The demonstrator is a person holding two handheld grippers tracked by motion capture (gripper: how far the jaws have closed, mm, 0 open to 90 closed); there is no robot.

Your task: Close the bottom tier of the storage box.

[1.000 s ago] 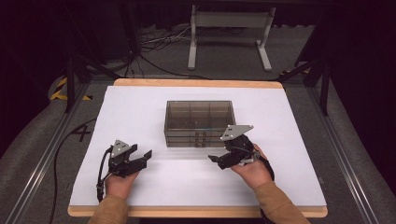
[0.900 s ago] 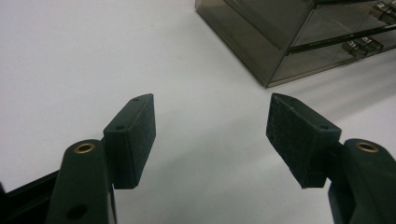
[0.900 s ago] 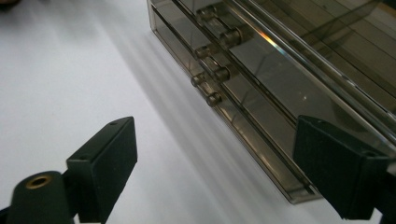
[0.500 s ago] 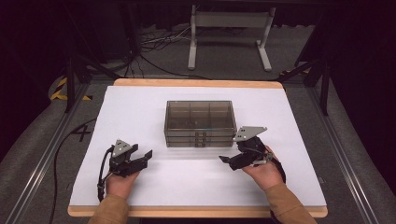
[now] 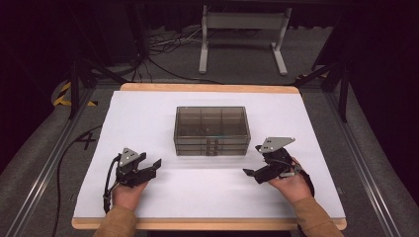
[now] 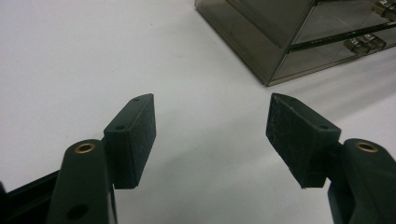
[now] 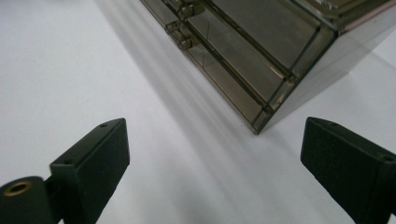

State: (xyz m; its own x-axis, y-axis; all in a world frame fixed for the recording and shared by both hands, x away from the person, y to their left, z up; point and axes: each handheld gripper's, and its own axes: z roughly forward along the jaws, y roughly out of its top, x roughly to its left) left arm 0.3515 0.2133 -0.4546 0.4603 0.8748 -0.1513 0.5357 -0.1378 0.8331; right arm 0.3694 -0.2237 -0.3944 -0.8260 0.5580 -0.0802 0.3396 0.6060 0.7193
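Drawer box (image 5: 211,131) of smoky clear plastic sits mid-table on white sheet (image 5: 148,113) — high view shows three top compartments; right gripper view adds small front latches (image 7: 180,25). Left gripper (image 5: 150,167) and right gripper (image 5: 252,160) near its front corners, matte black jaws spread, empty

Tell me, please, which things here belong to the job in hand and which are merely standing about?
Part of the job:
drawer box, smoky clear plastic, drawers shut
left gripper, open, short of the box
right gripper, open, short of the box

Just about:
white table cover
metal stand on the floor beyond
floor cables
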